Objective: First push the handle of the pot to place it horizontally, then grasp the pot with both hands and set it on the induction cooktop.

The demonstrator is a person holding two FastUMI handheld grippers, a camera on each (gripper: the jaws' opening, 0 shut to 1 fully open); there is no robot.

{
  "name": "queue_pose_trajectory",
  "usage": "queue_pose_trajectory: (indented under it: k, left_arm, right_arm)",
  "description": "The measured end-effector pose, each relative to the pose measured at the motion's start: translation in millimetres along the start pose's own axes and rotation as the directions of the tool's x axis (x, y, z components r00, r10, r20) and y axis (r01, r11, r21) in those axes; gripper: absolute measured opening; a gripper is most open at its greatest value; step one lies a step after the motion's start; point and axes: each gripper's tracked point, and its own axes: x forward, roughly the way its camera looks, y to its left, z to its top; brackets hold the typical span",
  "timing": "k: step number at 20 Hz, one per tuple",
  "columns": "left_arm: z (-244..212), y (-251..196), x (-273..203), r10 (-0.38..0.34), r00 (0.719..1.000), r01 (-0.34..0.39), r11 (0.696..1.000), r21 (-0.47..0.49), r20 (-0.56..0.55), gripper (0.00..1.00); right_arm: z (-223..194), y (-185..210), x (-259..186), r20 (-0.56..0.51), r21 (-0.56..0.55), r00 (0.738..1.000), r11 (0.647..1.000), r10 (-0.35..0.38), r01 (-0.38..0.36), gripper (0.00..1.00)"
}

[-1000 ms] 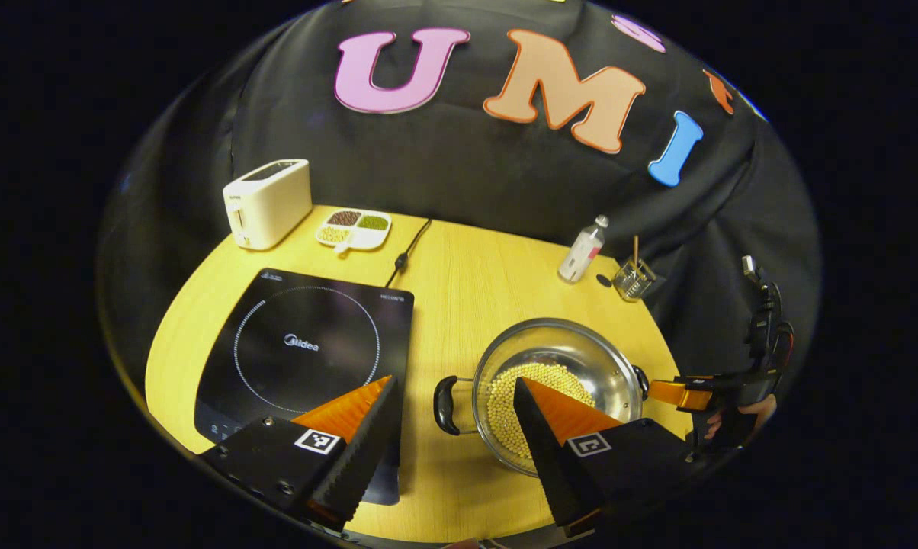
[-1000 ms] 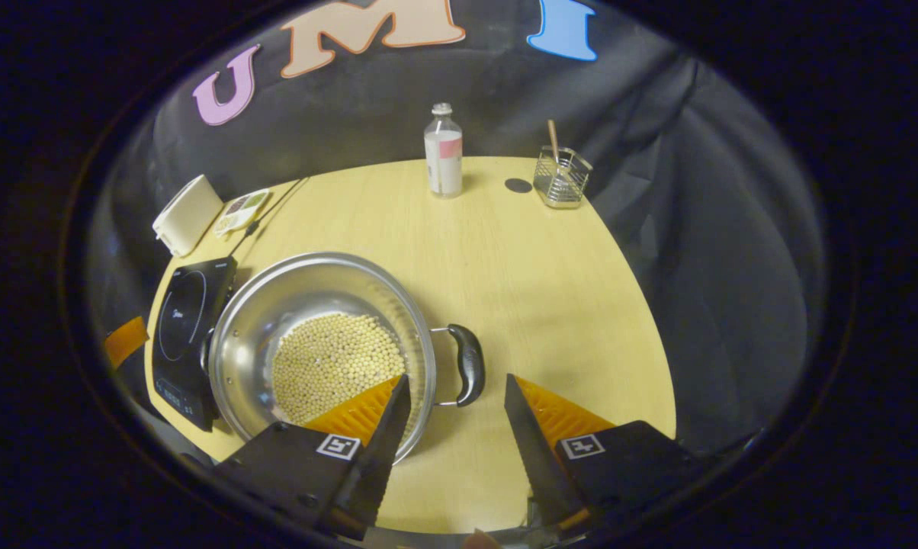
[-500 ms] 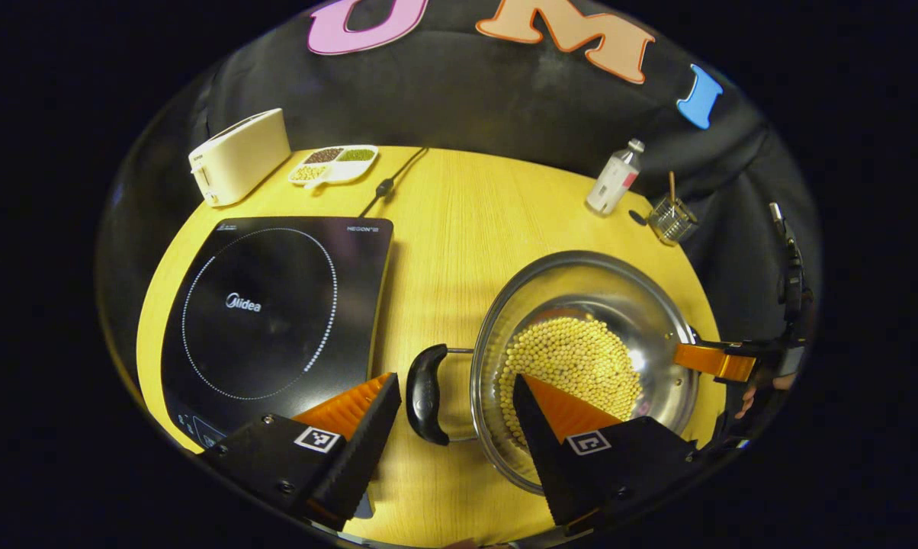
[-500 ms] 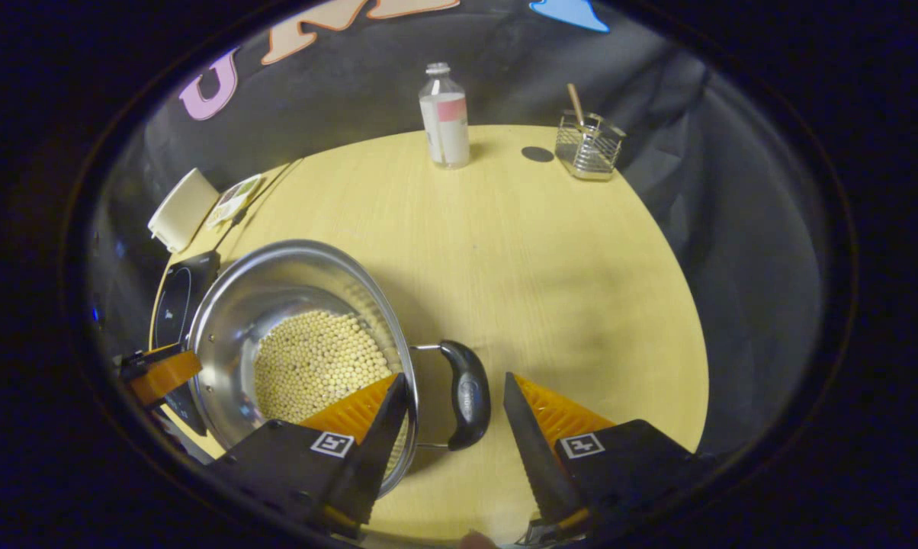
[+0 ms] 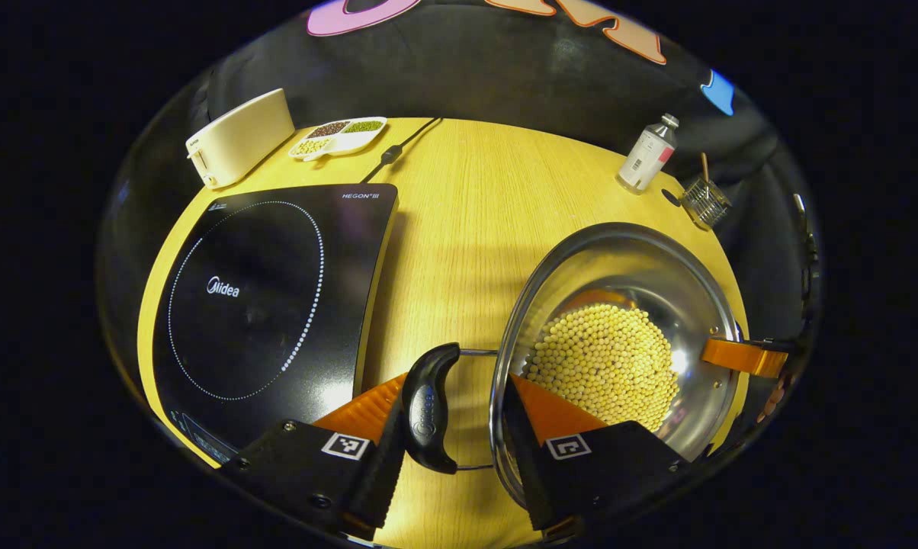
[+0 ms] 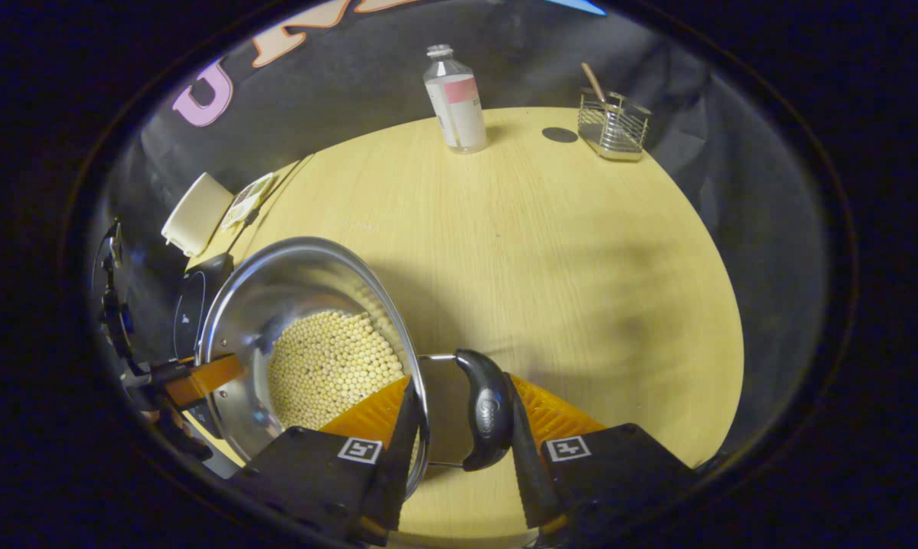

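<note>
A steel pot [image 5: 619, 252] of soybeans [image 5: 604, 358] stands on the yellow table to the right of the black induction cooktop [image 5: 253, 290]. Its two black handles lie level, one on each side. My left gripper [image 5: 455, 381] is open and straddles the near handle [image 5: 426, 408]. The handle rests against the left finger, and the other finger lies over the pot's rim. In the right gripper view, my right gripper [image 6: 460, 379] is open around the opposite handle [image 6: 486, 412]. That handle touches the right finger, and the left finger sits at the rim of the pot [image 6: 276, 282].
A white toaster [image 5: 238, 137], a divided dish of beans [image 5: 339, 136] and the cooktop's cord [image 5: 398, 149] sit at the table's far left. A bottle [image 5: 646, 156] and a wire holder [image 5: 704, 202] stand at the far right. Bare table [image 5: 459, 213] lies between cooktop and pot.
Both grippers have come down and forward onto the pot. Each handle, which lay ahead of the fingertips before, now sits between the fingers. The left gripper's gap has narrowed slightly.
</note>
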Motion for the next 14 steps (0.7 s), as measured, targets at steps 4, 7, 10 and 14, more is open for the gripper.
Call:
queue_pose_trajectory:
  k: [4, 7, 10, 14]
  left_arm:
    - [0.7, -1.4, -2.0, -0.016, 1.000, 0.016, 1.000, -0.005, -0.010, 0.66]
    - [-2.3, -7.0, -8.5, -0.045, 0.999, 0.044, 0.999, -0.032, -0.014, 0.59]
    - [2.4, -6.4, -25.2, -0.035, 0.999, 0.035, 0.999, -0.012, 0.008, 0.58]
    - [17.6, 8.1, -53.5, -0.005, 0.999, 0.005, 1.000, 0.014, 0.038, 0.58]
  right_arm:
    - [-0.3, -0.3, 0.2, 0.010, 0.007, 1.000, 1.000, -0.009, 0.009, 0.47]
    - [2.6, -3.7, -12.5, 0.010, 0.008, 1.000, 1.000, -0.003, 0.003, 0.42]
    - [4.0, 0.1, -24.4, 0.014, 0.020, 1.000, 1.000, 0.010, -0.010, 0.41]
    - [6.1, 21.7, -37.6, 0.032, 0.040, 0.998, 0.998, 0.054, -0.055, 0.41]
